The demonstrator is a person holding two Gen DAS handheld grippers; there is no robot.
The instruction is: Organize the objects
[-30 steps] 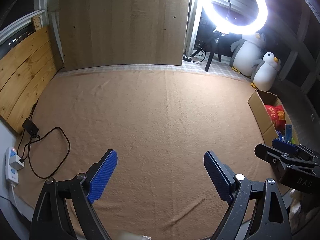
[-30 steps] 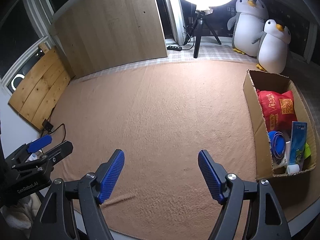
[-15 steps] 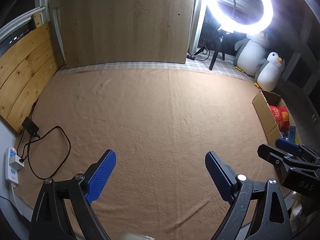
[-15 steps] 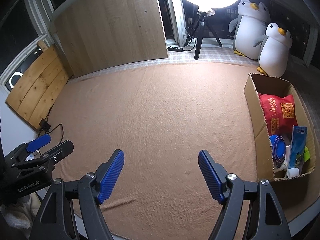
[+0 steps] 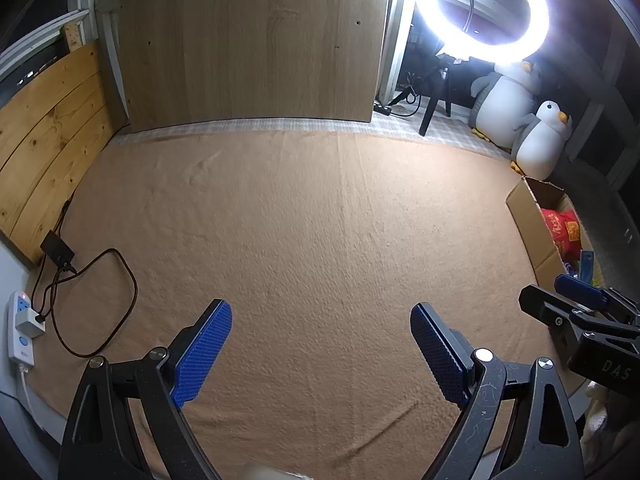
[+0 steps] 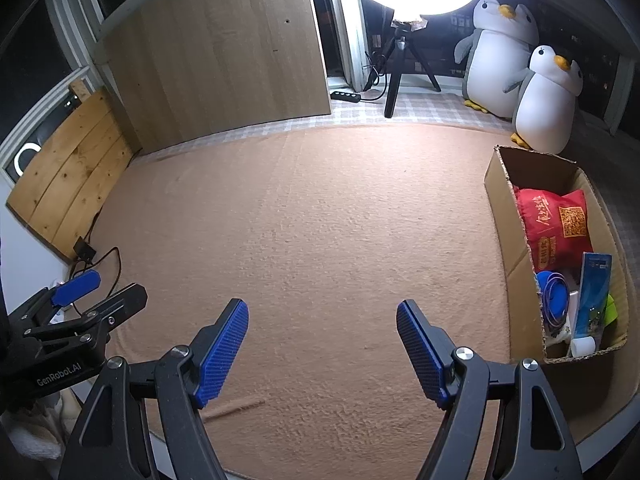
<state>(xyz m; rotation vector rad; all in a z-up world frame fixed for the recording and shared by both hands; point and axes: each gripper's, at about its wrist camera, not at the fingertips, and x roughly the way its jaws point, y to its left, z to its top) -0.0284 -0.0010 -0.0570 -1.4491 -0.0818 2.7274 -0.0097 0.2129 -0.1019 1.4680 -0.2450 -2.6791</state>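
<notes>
A cardboard box (image 6: 498, 200) sits on the right of the tan carpet; it holds a red snack bag (image 6: 554, 226), a blue coil-like item (image 6: 554, 296), a blue flat pack (image 6: 594, 292) and a white tube end. The box (image 5: 524, 216) also shows at the right edge of the left wrist view. My right gripper (image 6: 322, 322) hovers open over bare carpet, left of the box, with nothing between its blue pads. My left gripper (image 5: 320, 326) is open too, empty, over the carpet's near middle. Each gripper appears at the edge of the other's view.
Two plush penguins (image 6: 548, 108) and a ring light on a tripod (image 6: 400, 76) stand at the back right. Wooden boards (image 5: 248, 40) lean on the far and left walls. A power strip (image 5: 22, 324) and black cable (image 5: 96, 304) lie at the left carpet edge.
The left wrist view has shifted a little, so the box and penguins sit slightly further right and lower. Both grippers stay open and empty; the right one has not moved.
</notes>
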